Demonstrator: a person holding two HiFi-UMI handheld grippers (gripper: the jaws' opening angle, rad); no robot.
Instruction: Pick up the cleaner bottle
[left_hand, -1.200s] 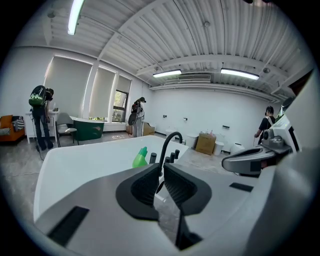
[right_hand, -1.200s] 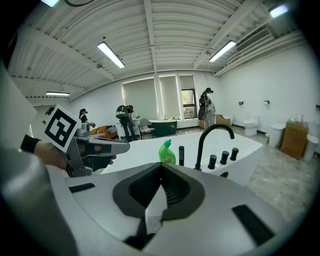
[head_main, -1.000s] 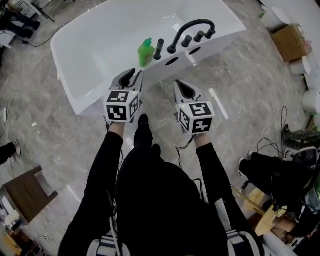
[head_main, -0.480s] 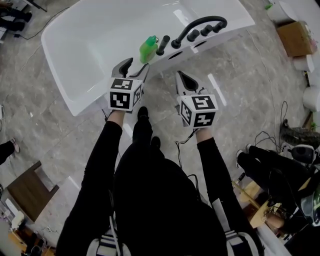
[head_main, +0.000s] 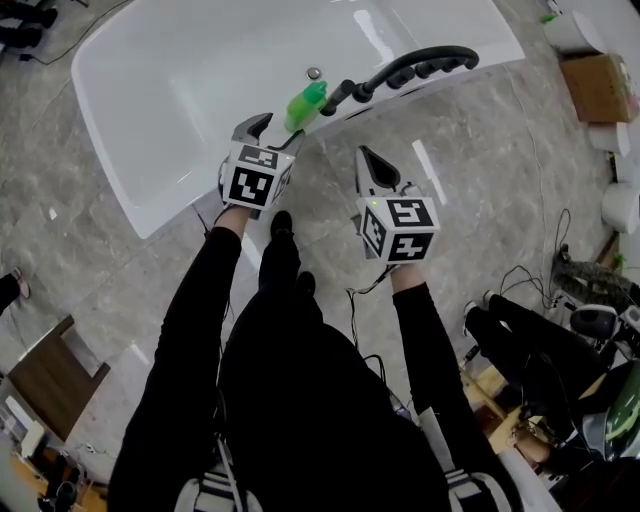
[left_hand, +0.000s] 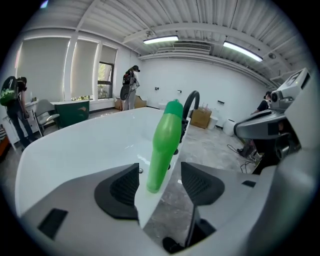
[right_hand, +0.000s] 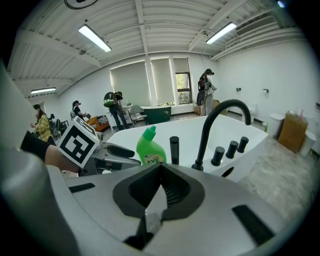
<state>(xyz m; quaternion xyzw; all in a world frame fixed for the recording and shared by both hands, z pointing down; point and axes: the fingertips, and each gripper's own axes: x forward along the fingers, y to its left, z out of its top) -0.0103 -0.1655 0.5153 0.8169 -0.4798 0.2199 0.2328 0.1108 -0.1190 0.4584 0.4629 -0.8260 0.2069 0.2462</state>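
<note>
**Left jaws wide at the bottle, right jaws closed**

I start at the left gripper (left_hand: 159, 186). Its dark ribbed pads (left_hand: 122, 189) stand far apart. They have just been opening, and a second ago they were much narrower. The green cleaner bottle (left_hand: 164, 145) shows upright in the gap between them. Neither pad touches it, so nothing is gripped yet.

From the head view, the left gripper (head_main: 275, 133) now has its tips at the edge of the white bathtub (head_main: 180, 90). The cleaner bottle (head_main: 305, 103) is just beyond the tips. A second ago this gripper hung over the floor, clearly short of the rim. The bottle stands where it stood before, on the tub's rim deck next to the first black handle (head_main: 335, 97). The curved black faucet (head_main: 420, 58) is further along the same deck.

The right gripper (right_hand: 160, 172) has its jaws together with nothing between them. Its camera sees the bottle (right_hand: 150, 149) ahead and a little to the left. The left gripper's marker cube shows beside the bottle.

In the head view the right gripper (head_main: 368, 160) hangs over the grey stone floor (head_main: 480, 180). It is closer to the tub than it was a second ago but not touching it, and it is well apart from the bottle.
</note>
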